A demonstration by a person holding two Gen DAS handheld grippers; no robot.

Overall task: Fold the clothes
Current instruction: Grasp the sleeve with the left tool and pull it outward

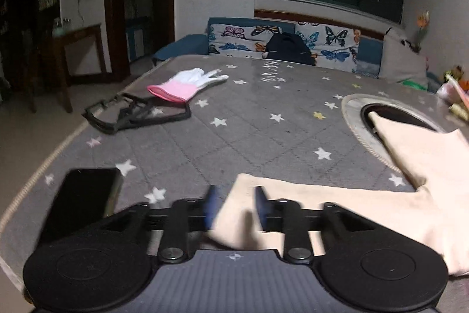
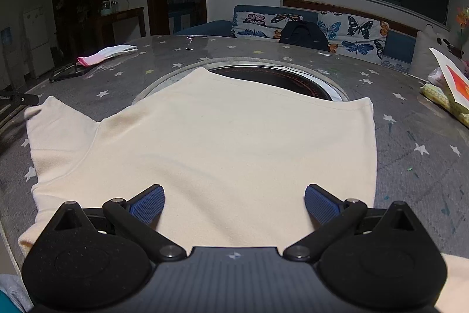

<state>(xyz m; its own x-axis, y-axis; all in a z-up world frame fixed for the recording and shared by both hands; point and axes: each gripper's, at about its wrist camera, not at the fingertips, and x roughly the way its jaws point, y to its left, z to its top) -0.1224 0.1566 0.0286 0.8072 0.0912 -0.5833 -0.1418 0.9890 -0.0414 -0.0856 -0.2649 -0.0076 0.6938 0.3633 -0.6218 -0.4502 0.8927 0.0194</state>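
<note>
The left gripper [image 1: 234, 206] has its blue fingers [image 1: 211, 204] partway closed around the sleeve end of the cream, soft knit short-sleeved shirt [image 2: 205, 143]; motion blur hides whether they actually pinch it. The right gripper [image 2: 234, 203] hangs above the shirt's near edge, fingers spread wide, holding nothing. The shirt lies flat on the grey star-patterned worktop [image 2: 410, 137], its far hem over the round dark recess [image 2: 272, 78]. It looks light and limp, likely to sag and drag; hems and sleeve cuffs offer the firmest hold.

No words, labels, brands or numbers can be read on anything in either view.
</note>
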